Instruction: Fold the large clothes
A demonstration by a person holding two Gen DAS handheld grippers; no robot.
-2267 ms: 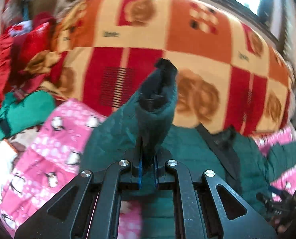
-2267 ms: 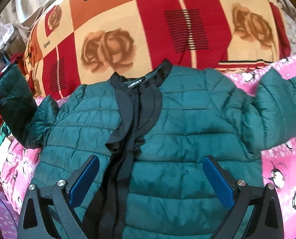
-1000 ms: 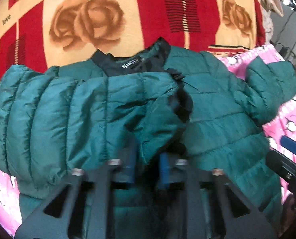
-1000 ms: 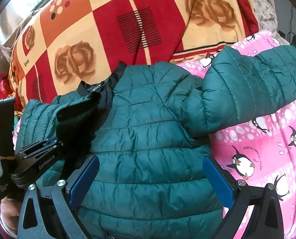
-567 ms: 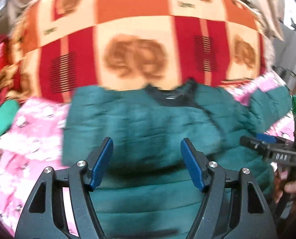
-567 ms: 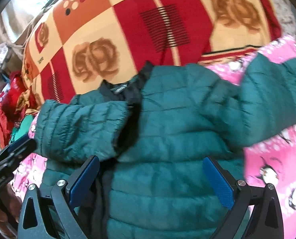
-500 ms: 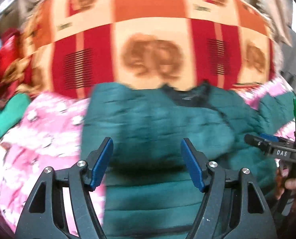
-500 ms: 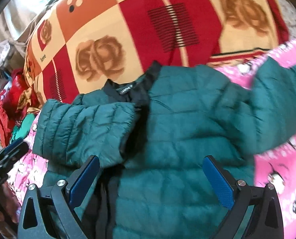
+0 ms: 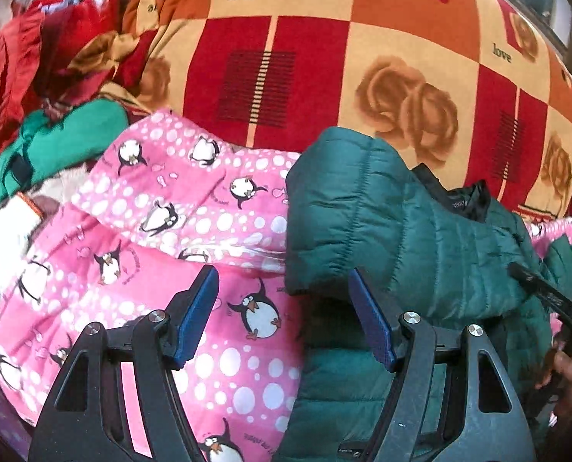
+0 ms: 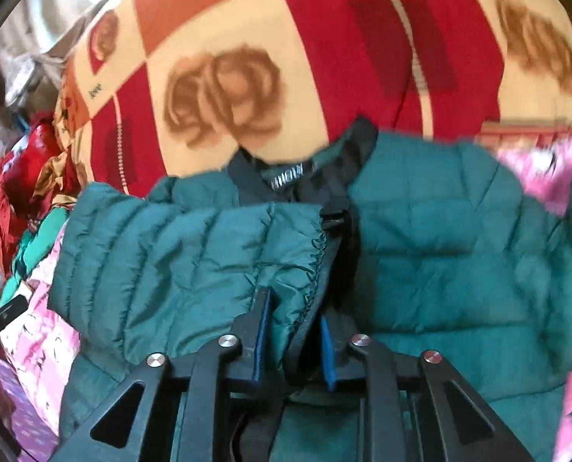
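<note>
Teal quilted jacket [image 10: 440,254] lies on the pink penguin quilt [image 9: 163,238], near the checked rose blanket [image 9: 363,57]. Your right gripper [image 10: 291,340] pinches the folded sleeve cuff [image 10: 297,269]; your left gripper [image 9: 282,319] hangs spread over the quilt. Red and green clothes [image 9: 47,77] crowd the far left.

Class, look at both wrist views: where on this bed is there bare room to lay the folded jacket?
Free: pink penguin quilt between the teal jacket and green clothes; rose blanket behind the collar. Crowded: the red pile far left.
</note>
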